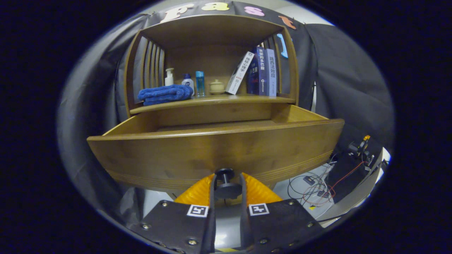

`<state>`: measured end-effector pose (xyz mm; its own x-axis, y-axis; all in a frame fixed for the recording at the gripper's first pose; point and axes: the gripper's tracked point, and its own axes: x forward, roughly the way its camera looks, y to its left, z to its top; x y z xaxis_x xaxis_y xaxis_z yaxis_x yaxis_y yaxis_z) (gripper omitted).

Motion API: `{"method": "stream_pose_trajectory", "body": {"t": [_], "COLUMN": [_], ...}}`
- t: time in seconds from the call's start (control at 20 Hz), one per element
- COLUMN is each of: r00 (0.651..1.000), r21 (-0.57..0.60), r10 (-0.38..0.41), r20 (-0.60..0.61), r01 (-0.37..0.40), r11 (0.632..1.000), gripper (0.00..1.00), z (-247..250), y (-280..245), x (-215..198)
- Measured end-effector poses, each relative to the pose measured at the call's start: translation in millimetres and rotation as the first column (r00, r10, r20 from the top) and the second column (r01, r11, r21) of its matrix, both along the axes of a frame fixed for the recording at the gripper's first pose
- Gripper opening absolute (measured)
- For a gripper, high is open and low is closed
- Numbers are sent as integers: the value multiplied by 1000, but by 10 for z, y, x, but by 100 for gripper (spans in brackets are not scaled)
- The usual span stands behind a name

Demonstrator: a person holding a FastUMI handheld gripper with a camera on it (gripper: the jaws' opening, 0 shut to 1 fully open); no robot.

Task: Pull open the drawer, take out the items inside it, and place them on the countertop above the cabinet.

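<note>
We found the wooden drawer (215,155) pulled well out across the middle of the frame, its curved front facing us. Its dark round knob (226,181) sat at lower centre, just below the front's middle. We could not see the drawer's contents.

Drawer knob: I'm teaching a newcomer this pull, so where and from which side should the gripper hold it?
Grip the drawer knob by its narrow neck behind the round black cap, approaching straight on from the drawer front. The cap overhangs the fingers, preventing slipping. The gripper holds it so.

The tool (227,185) clamps the dark knob (226,183) of the pulled-out wooden drawer (212,151).
</note>
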<state>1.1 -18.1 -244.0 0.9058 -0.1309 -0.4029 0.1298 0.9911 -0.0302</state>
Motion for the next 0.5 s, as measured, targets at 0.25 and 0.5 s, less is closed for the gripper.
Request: {"method": "stream_pose_trajectory", "body": {"t": [0.25, 0.5], "r00": [999, 990], "r21": [34, 42], "r10": [35, 93], "r20": [-1, 108], "r01": [-35, -98], "r11": [999, 994], "gripper": [46, 47], "z": [66, 602], "y": [48, 213], "x": [-85, -111]}}
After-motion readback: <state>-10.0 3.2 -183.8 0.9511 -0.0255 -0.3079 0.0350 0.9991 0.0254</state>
